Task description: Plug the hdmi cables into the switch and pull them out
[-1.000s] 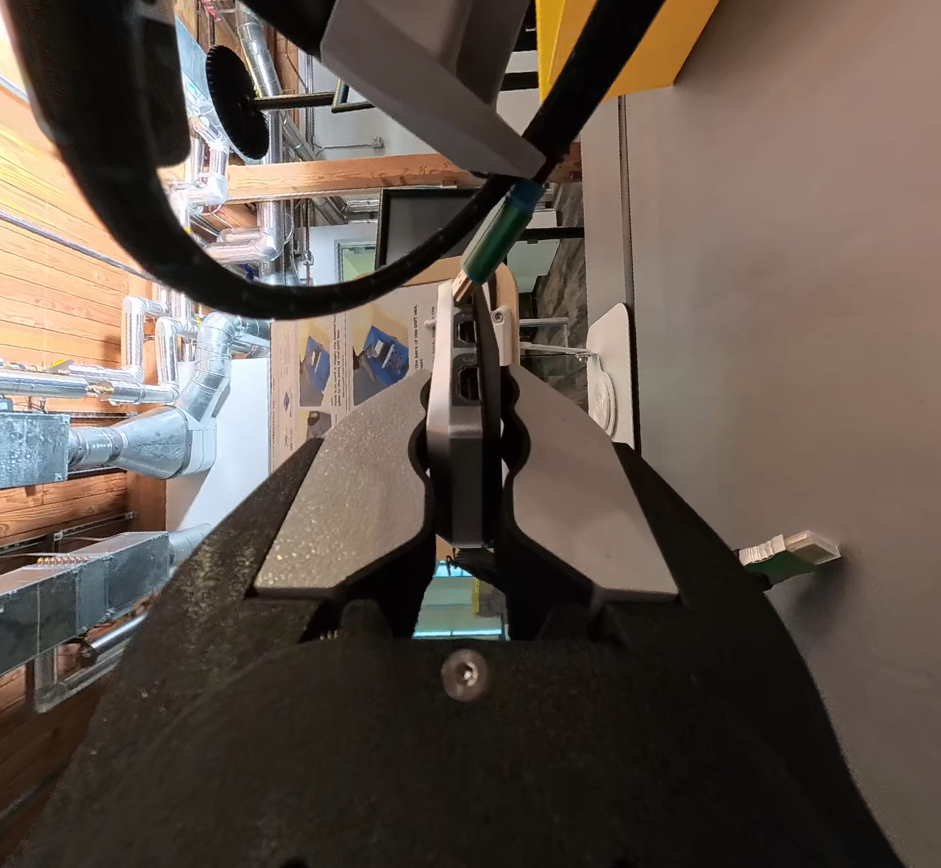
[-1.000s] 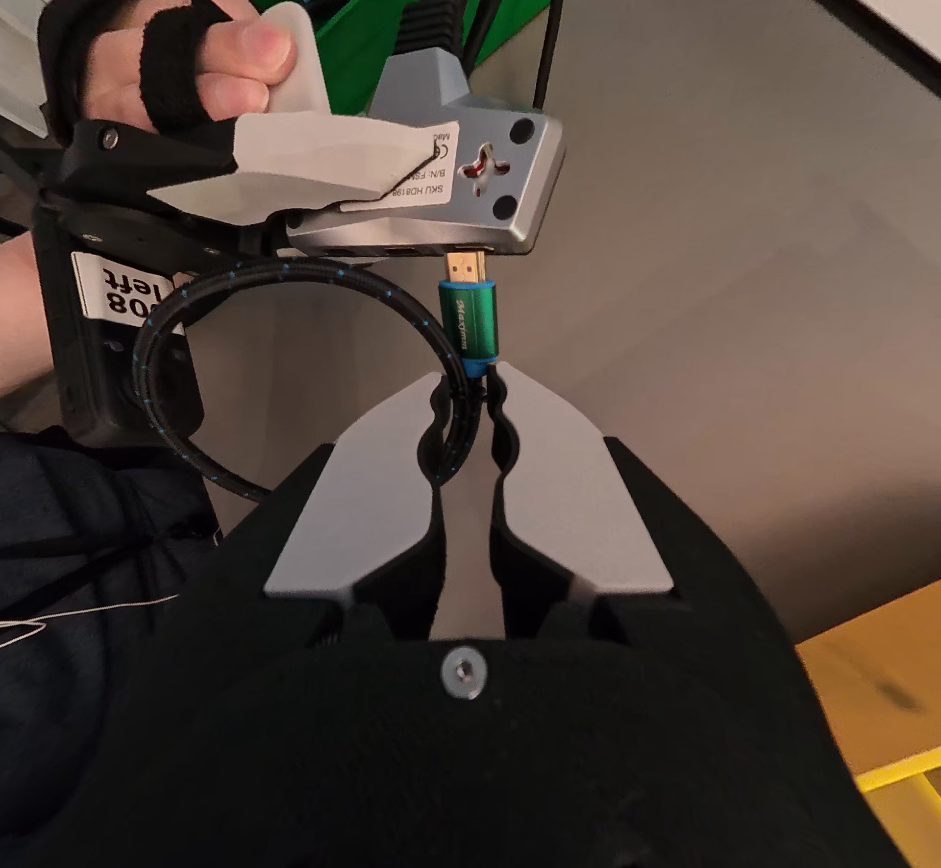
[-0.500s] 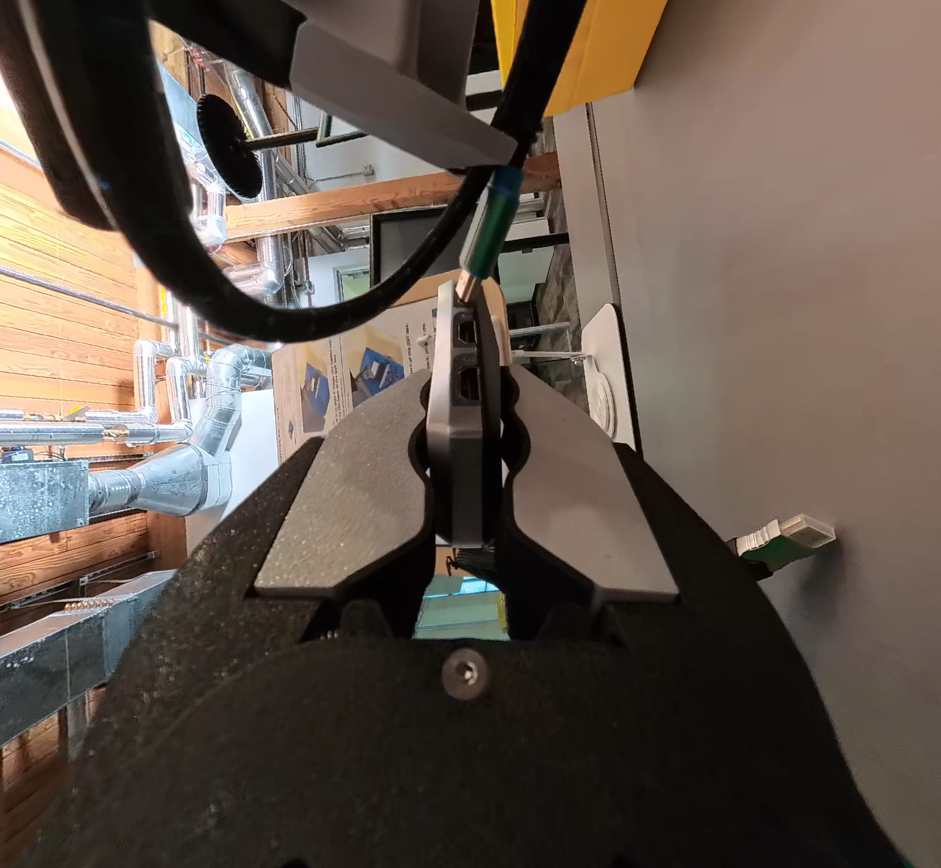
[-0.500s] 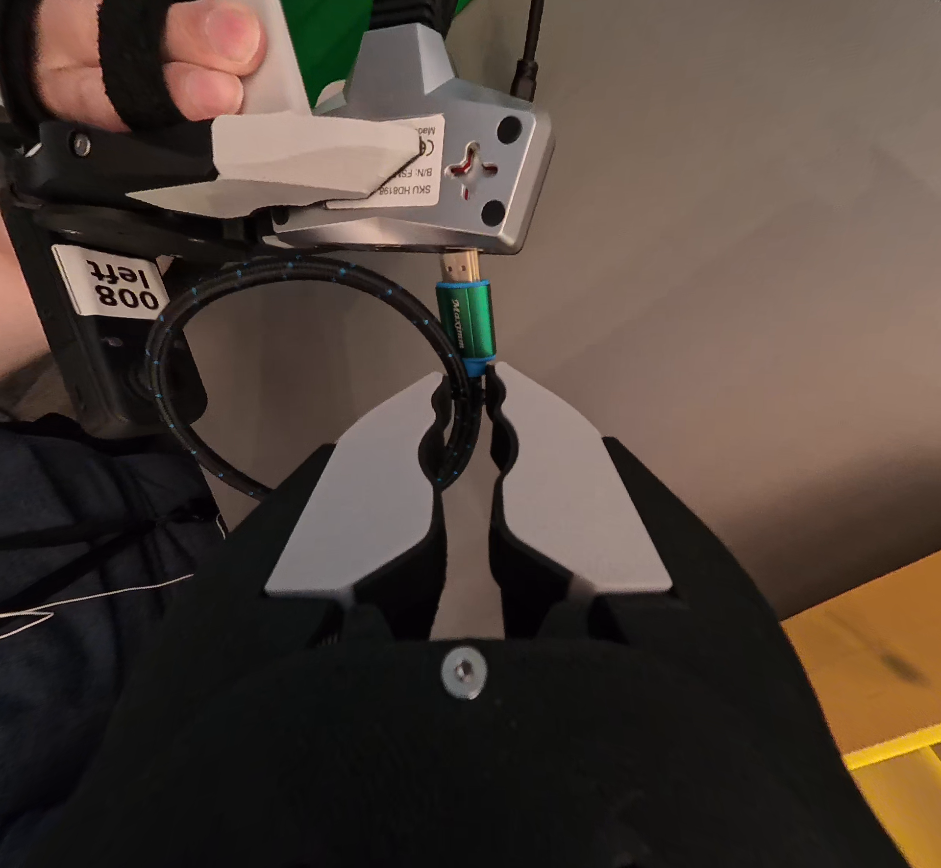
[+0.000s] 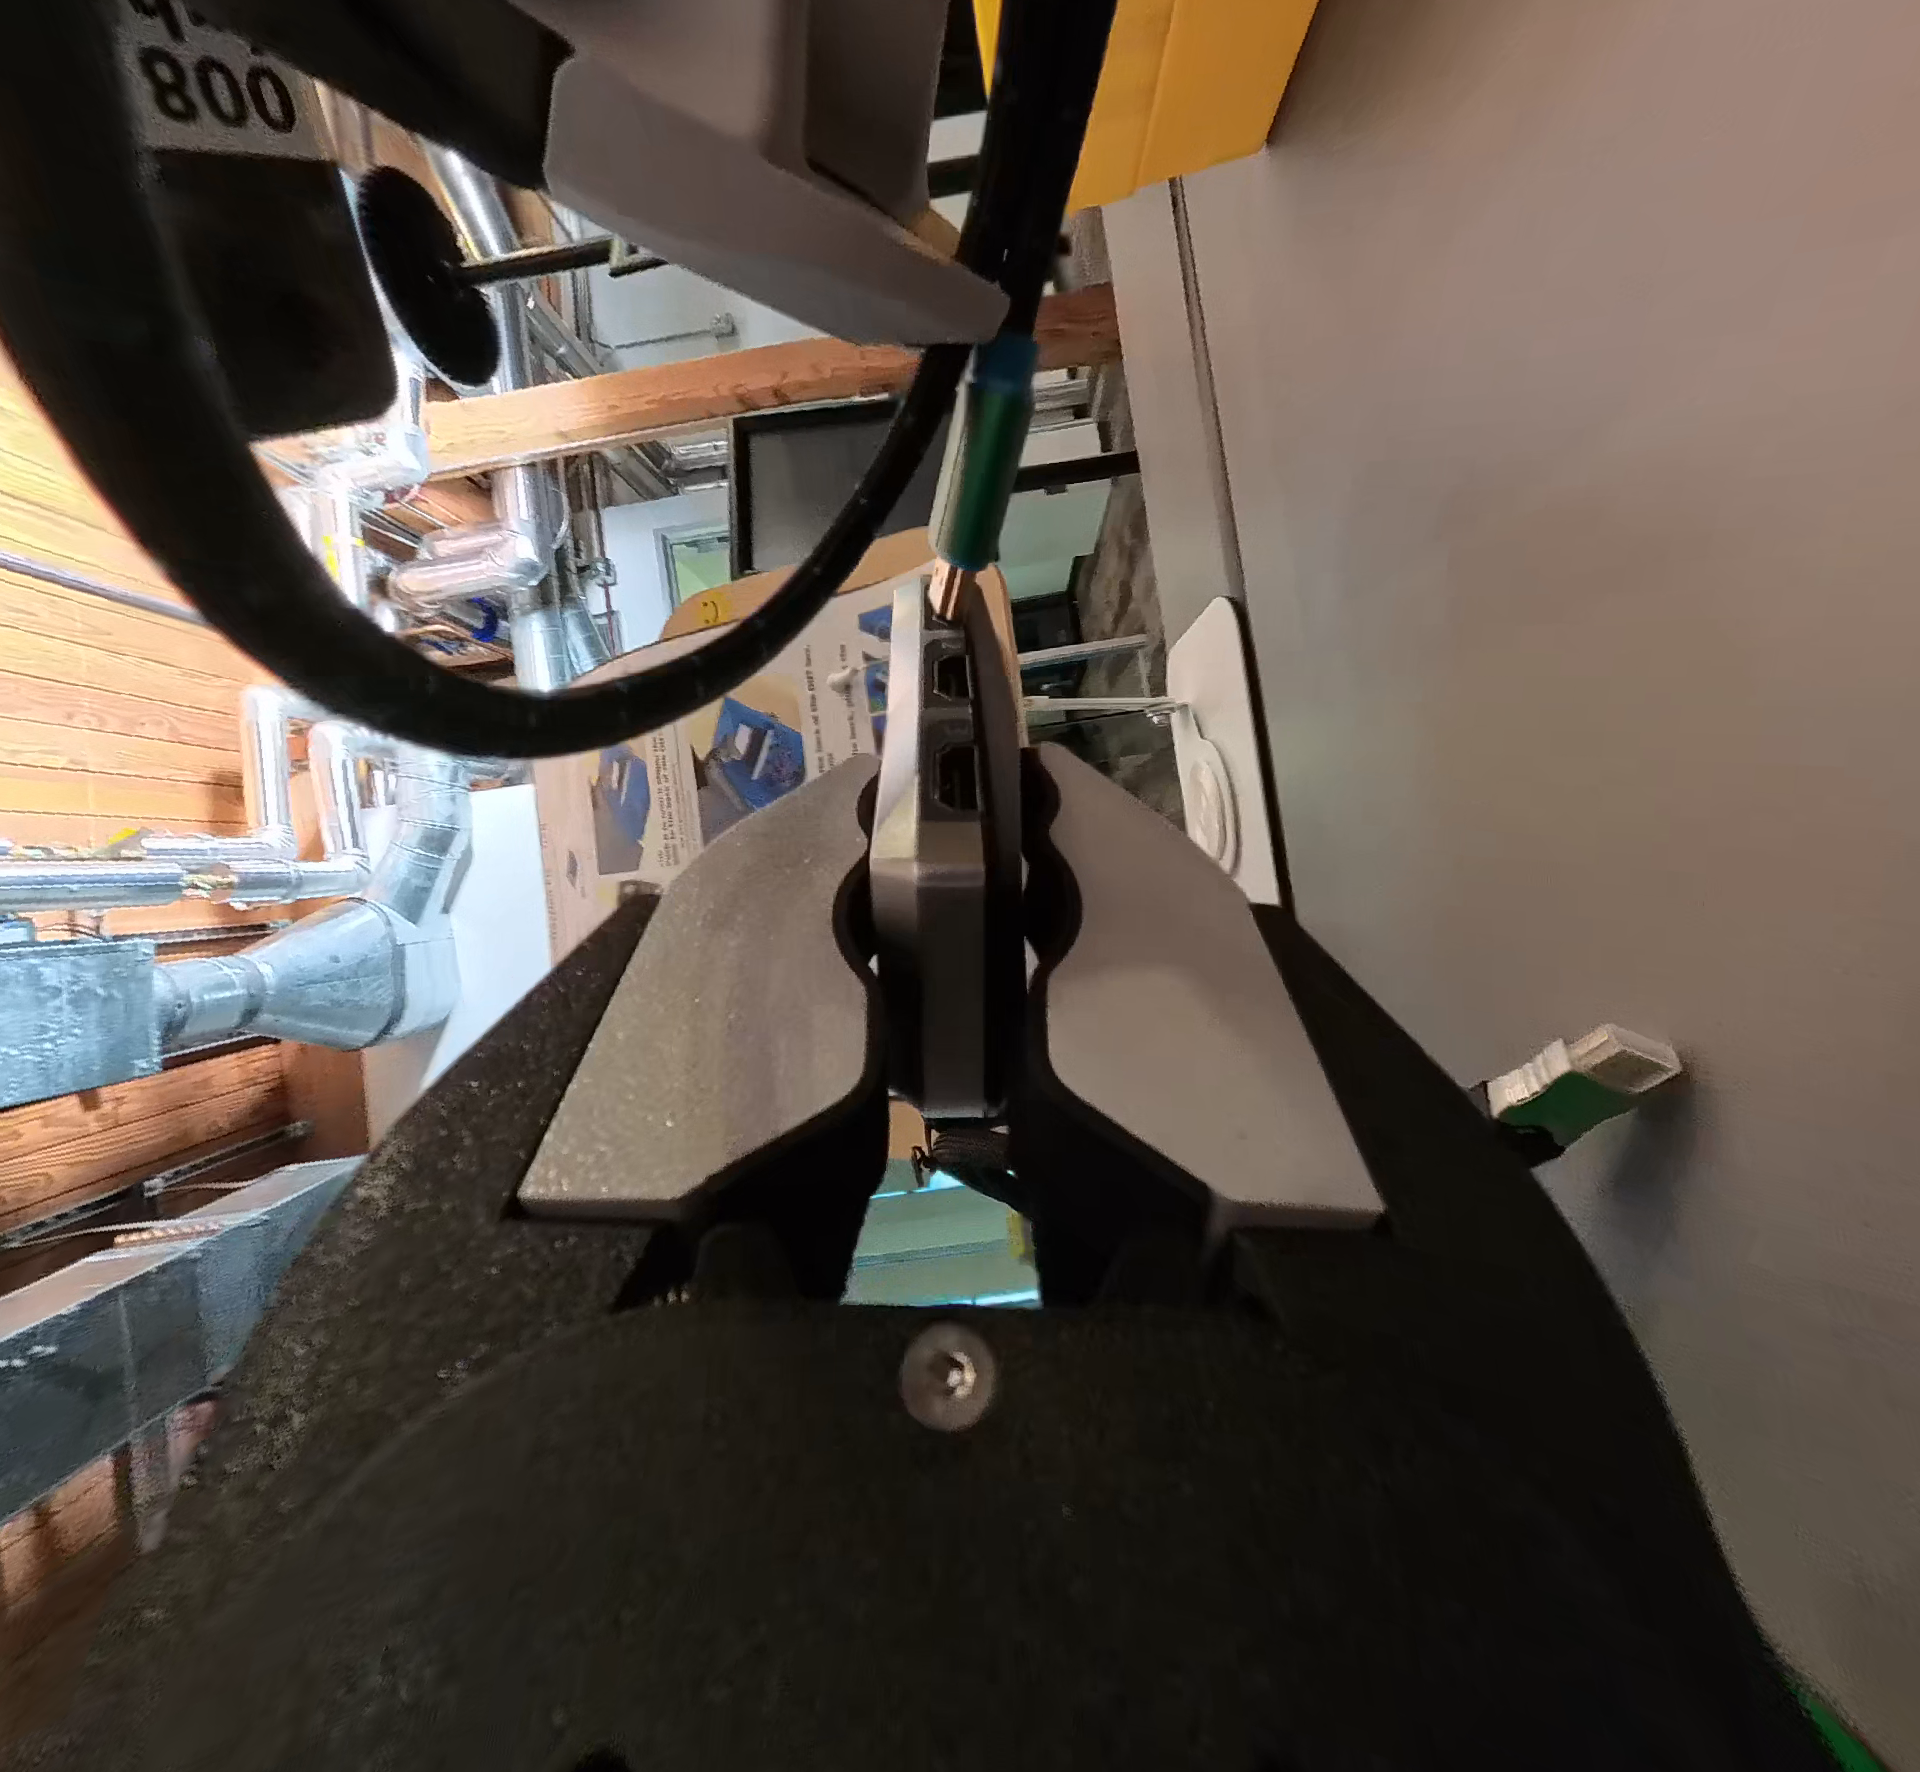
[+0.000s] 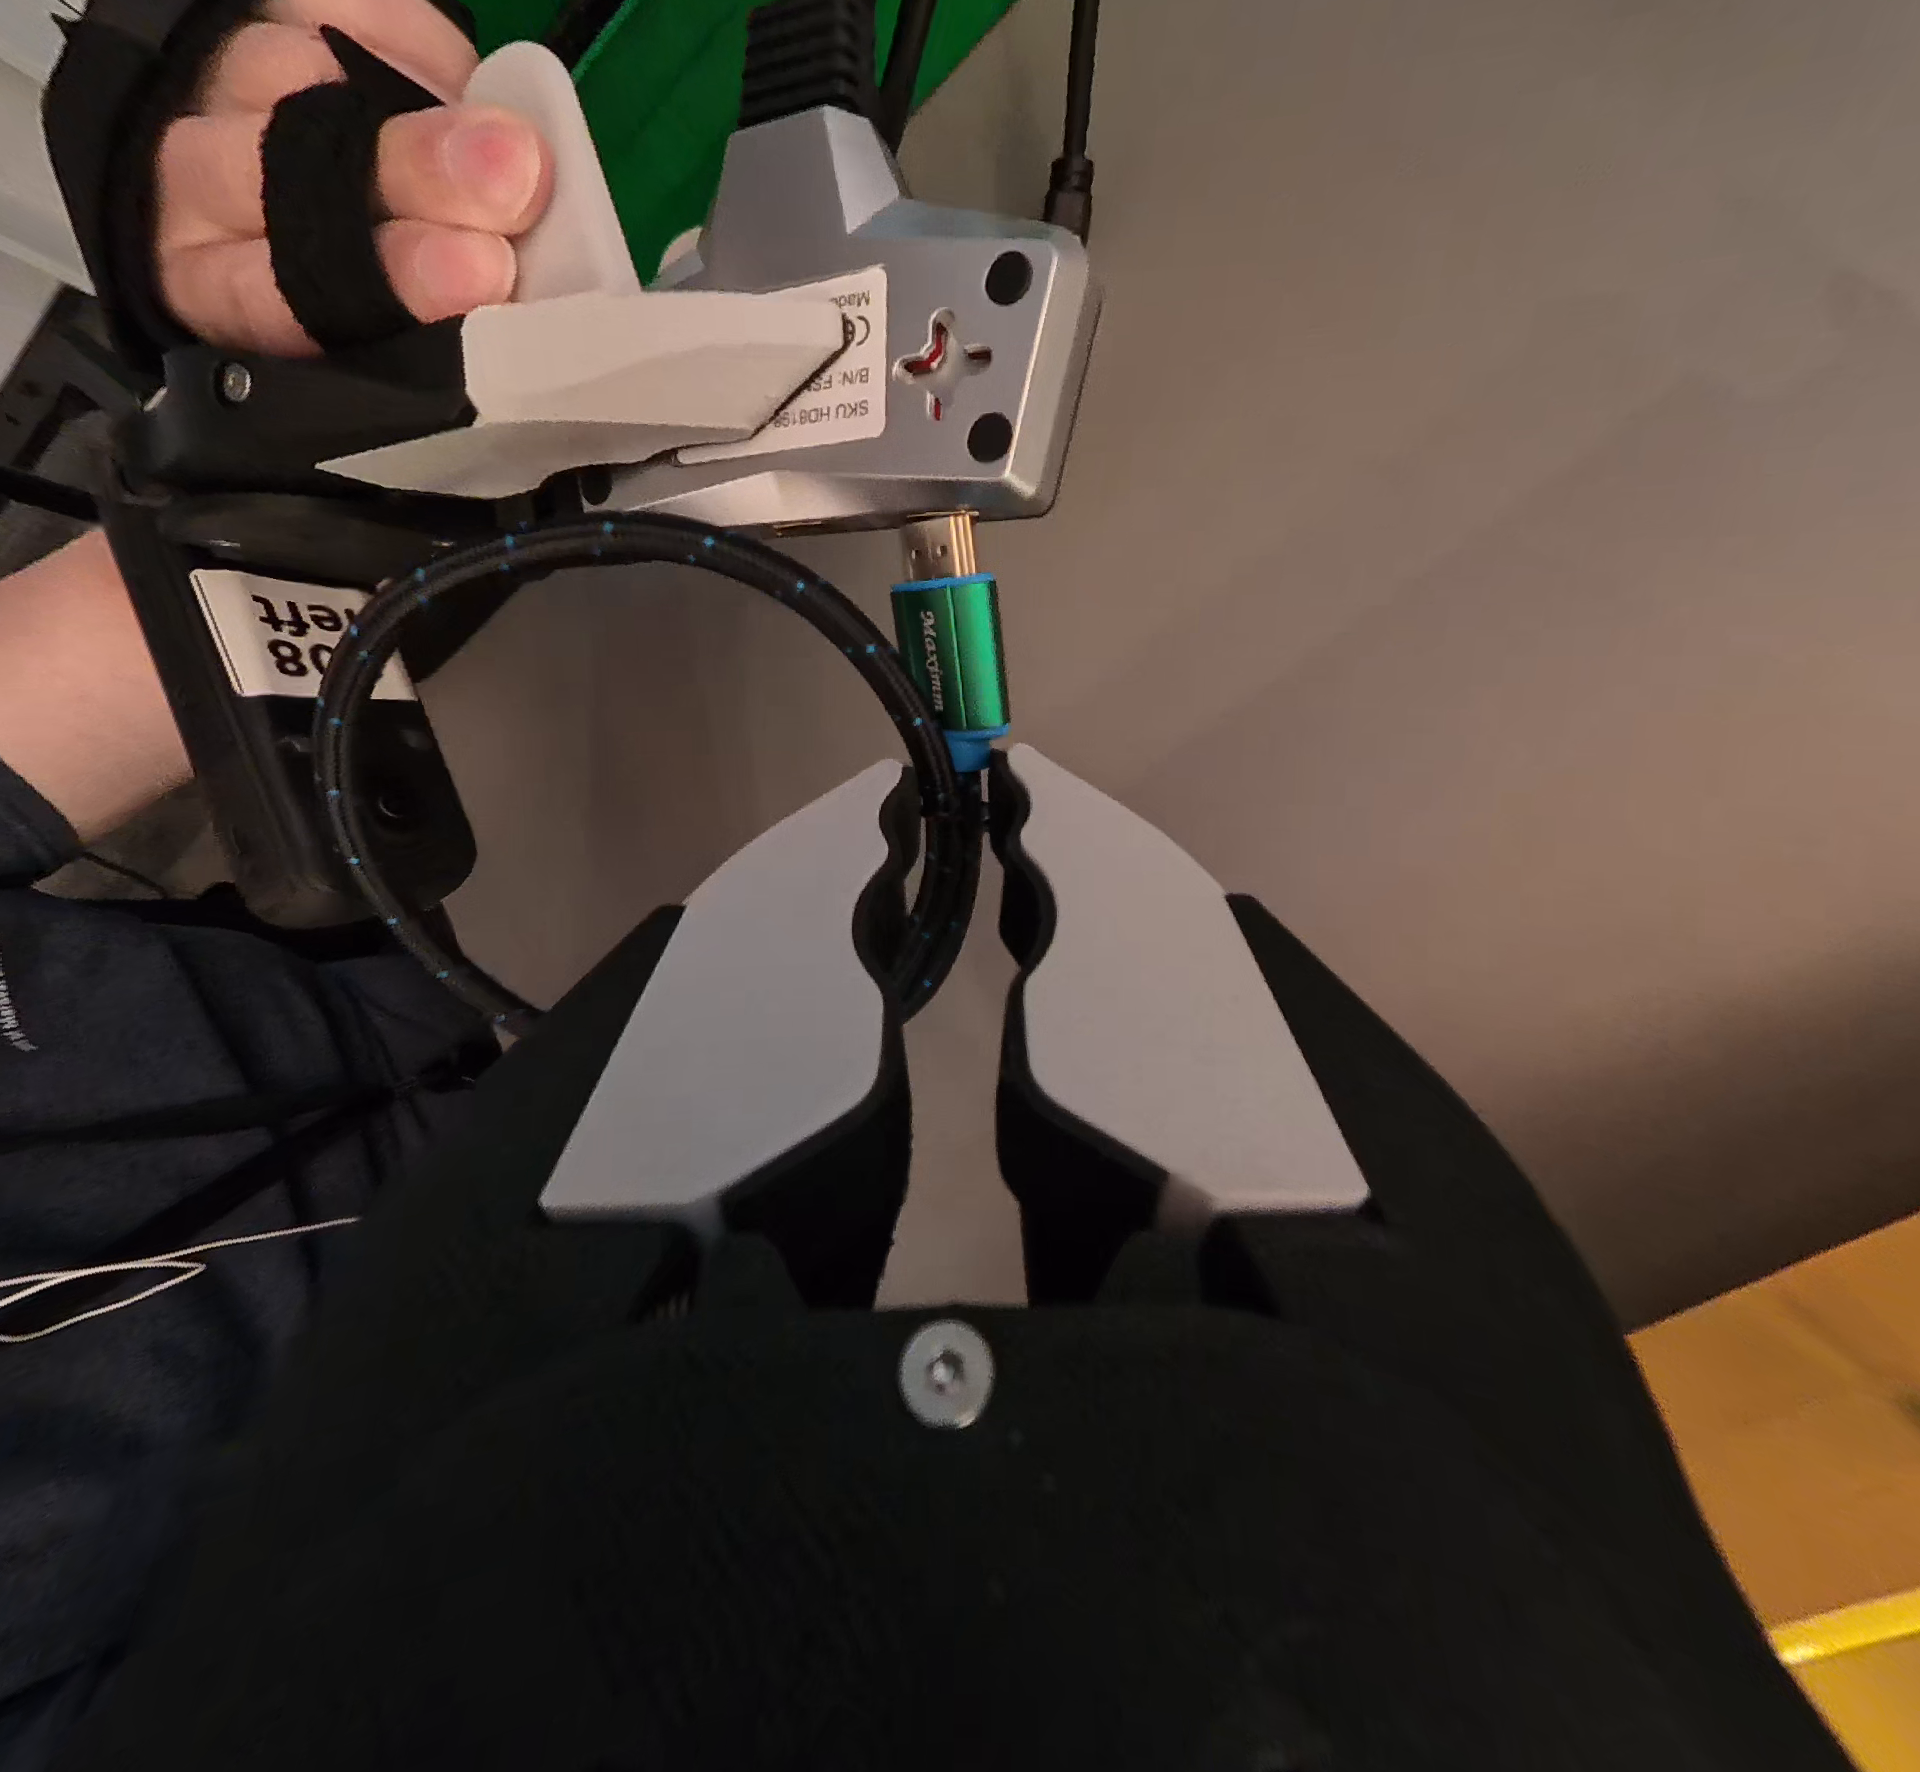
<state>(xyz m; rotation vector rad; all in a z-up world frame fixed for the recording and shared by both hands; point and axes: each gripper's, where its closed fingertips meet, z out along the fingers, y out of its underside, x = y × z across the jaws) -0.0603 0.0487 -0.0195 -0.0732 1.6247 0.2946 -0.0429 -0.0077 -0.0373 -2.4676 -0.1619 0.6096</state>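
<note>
My left gripper is shut on the grey HDMI switch, which shows edge-on with two empty ports facing up. My right gripper is shut on the black braided cable, just behind its green plug. The plug's gold tip sits at the end port of the switch, slightly tilted, with most of the tip still showing. In the left wrist view the green plug meets the switch's top end. The cable loops to the left.
A second green plug lies on the grey table. A thick cable and a thin cable leave the switch's far side. A green bin stands behind and a yellow box nearby. A gloved hand holds the left gripper. The left gripper's tips are roughly 7 cm from the right gripper's.
The plug's gold tip has closed the small gap and now touches the switch's end port. Both grippers shifted slightly and the switch stays clamped.
</note>
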